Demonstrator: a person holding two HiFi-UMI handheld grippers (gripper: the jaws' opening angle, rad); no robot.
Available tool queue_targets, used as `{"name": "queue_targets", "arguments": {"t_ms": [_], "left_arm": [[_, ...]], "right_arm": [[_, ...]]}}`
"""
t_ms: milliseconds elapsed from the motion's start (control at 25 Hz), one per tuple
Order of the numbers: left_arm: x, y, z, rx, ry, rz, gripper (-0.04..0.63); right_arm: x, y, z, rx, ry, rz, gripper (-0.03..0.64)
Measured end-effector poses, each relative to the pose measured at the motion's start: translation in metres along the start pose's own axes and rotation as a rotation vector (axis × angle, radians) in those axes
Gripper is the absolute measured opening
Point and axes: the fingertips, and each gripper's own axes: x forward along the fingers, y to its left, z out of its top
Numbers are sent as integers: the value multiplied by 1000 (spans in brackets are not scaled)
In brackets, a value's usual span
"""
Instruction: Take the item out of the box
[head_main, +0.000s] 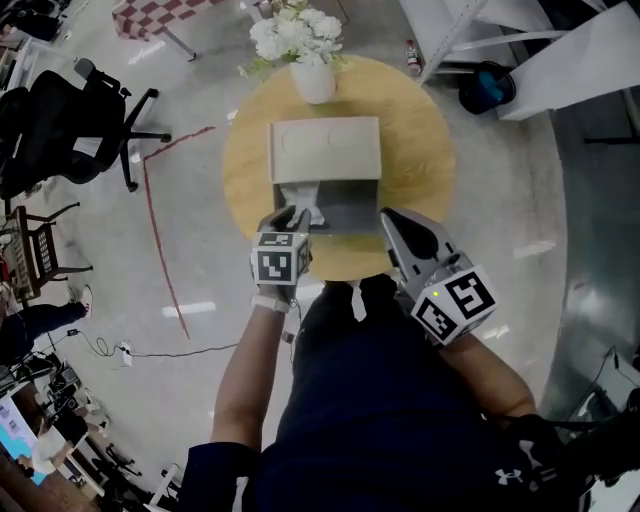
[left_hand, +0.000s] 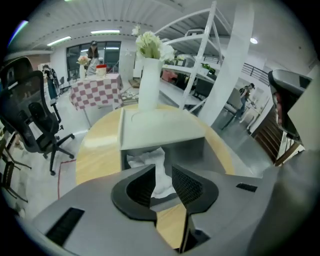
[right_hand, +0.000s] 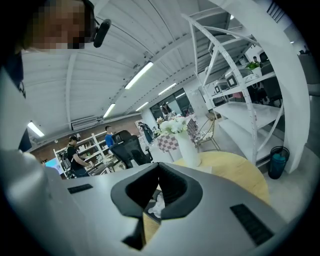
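Pinching white tissue (left_hand: 146, 160) at box (left_hand: 160, 131), left gripper (left_hand: 161, 174), right gripper (right_hand: 159, 169) closed, empty.

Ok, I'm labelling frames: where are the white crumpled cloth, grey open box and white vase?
white crumpled cloth (left_hand: 160, 175): left gripper view, middle fold.
grey open box (head_main: 325, 150): head view, lid.
white vase (left_hand: 148, 87): left gripper view, body.

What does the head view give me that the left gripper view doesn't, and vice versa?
Head view only: the person's arms, and the right gripper sitting front right of the box. Left gripper view only: the left gripper pinching the white cloth. Both: box, vase, round table.
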Motion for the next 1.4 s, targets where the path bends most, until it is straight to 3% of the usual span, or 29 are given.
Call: {"name": "queue_targets", "arguments": {"t_ms": [800, 1000, 1160, 1280, 1400], "left_arm": [[52, 17, -15, 39, 283, 7, 85], [56, 26, -27, 64, 398, 58, 84], [64, 18, -25, 48, 394, 27, 75], [61, 24, -26, 56, 409, 49, 51], [61, 14, -19, 17, 358, -5, 29]], "right_arm": [[35, -29, -4, 86, 29, -14, 12], [34, -42, 4, 102, 19, -27, 12], [32, -52, 6, 112, 12, -37, 11], [32, -54, 7, 113, 11, -34, 11], [30, -52, 8, 108, 15, -26, 11]]}}
